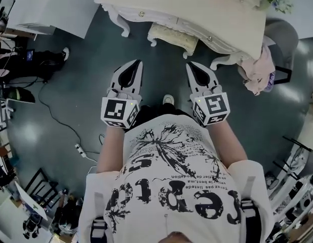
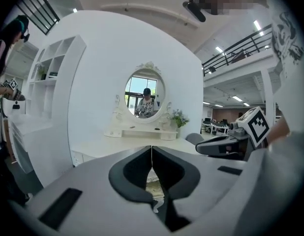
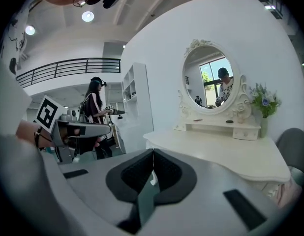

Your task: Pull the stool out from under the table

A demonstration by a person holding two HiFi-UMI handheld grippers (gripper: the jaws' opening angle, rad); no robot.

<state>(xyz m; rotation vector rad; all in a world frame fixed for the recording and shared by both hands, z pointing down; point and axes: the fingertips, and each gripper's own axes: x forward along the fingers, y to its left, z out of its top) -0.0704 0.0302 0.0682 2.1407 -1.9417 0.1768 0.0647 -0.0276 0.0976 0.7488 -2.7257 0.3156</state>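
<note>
Stool [image 1: 172, 36] sits near the top centre of the head view, a cream cushioned seat on short white carved legs. Its rear part is tucked beneath the front edge of the white surface [image 1: 197, 11] and its near edge juts out toward the person.

It looks like a small wooden frame with a soft padded top, so my guess is that it is fairly light and stiff in the frame. The cushion would give under pressure, and the painted wood could be slick. The firm frame rim just below the cushion, at the 2 near corners, seems the best place to take hold. The legs should slide across the smooth grey floor [image 1: 90, 70].

The left tongs [image 1: 137, 65] and right tongs [image 1: 192, 66] hang side by side just below the stool in the picture, apart from it and pointing at it. Each gripper view shows its jaws pressed together with nothing between them. They must open before any hold.

Farther out, an oval mirror [image 3: 207, 77] and a vase of flowers [image 3: 263, 102] stand on the surface, and a pink cloth [image 1: 258, 71] hangs at the right.
</note>
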